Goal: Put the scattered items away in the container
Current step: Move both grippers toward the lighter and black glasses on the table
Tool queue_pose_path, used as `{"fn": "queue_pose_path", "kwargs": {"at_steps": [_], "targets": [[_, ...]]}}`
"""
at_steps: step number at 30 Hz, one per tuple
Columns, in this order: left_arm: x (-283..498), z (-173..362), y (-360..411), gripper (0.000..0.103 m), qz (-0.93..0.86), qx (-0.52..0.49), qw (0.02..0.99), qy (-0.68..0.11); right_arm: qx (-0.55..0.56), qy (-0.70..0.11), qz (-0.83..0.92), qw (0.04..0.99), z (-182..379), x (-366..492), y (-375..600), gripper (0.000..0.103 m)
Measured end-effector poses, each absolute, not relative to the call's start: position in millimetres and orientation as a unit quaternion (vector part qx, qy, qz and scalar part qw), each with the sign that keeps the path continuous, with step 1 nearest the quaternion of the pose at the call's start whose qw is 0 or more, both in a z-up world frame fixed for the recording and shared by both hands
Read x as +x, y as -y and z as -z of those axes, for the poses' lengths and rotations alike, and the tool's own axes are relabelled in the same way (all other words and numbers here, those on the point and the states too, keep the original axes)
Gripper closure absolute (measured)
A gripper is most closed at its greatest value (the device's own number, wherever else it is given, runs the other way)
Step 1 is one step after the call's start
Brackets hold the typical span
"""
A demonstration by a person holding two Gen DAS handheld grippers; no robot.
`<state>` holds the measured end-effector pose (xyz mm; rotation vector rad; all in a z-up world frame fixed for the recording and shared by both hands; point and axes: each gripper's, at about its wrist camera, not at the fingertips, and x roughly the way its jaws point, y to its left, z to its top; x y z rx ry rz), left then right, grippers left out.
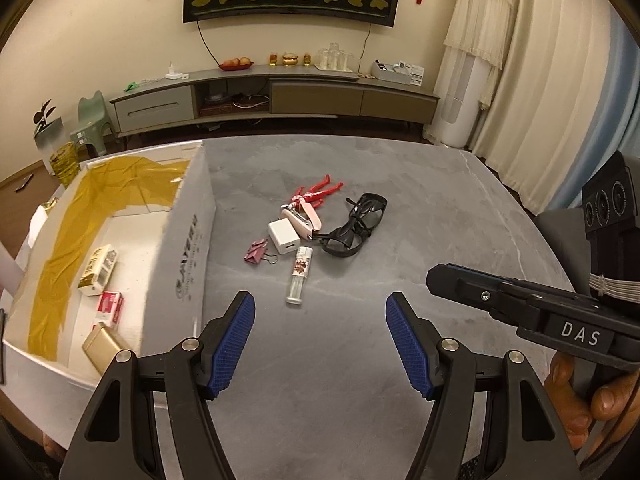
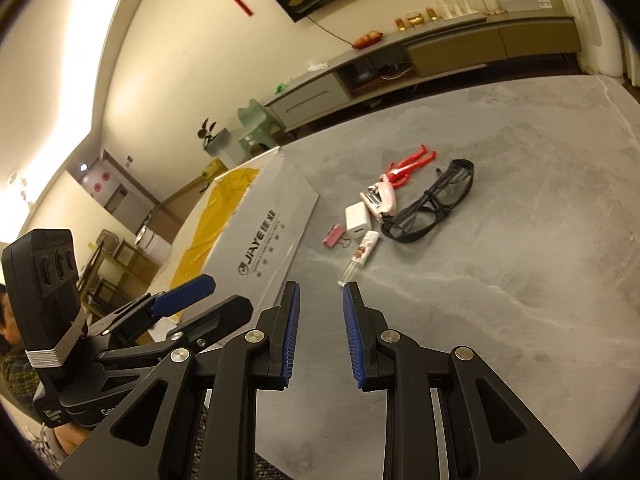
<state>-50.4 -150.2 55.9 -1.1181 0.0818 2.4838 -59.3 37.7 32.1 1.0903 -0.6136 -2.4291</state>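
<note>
A pile lies mid-table: red toy figure (image 1: pixel 319 192), pink clipper (image 1: pixel 301 220), white charger (image 1: pixel 283 237), pink binder clip (image 1: pixel 257 250), lighter (image 1: pixel 301 276) and black glasses (image 1: pixel 356 222). The open cardboard box (image 1: pixel 192 240) stands to their left and holds a gold-white packet (image 1: pixel 98 270), a red-white pack (image 1: pixel 110 306) and a gold tin (image 1: pixel 104 350). My left gripper (image 1: pixel 320 304) is open and empty, just short of the lighter. My right gripper (image 2: pixel 321 286) is open with a narrower gap and empty, pointing toward the lighter (image 2: pixel 362 254) beside the box (image 2: pixel 272 236).
The grey marble table (image 1: pixel 420 208) is bare to the right of the pile. A hand (image 1: pixel 580 400) holds the right gripper (image 1: pixel 434 276) at lower right. Beyond the table's far edge stand a TV cabinet (image 1: pixel 276 96) and a green stool (image 1: pixel 90 118).
</note>
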Motion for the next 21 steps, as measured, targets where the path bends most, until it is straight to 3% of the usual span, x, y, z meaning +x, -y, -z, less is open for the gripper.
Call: {"fn": "queue_pose_path", "kwargs": {"at_steps": [21], "targets": [[-120,14,127,0.034,-0.863,-0.45,0.228,-0.009,0.428,0.259,0.853,0.145,15,-110,-63,0.076]]}}
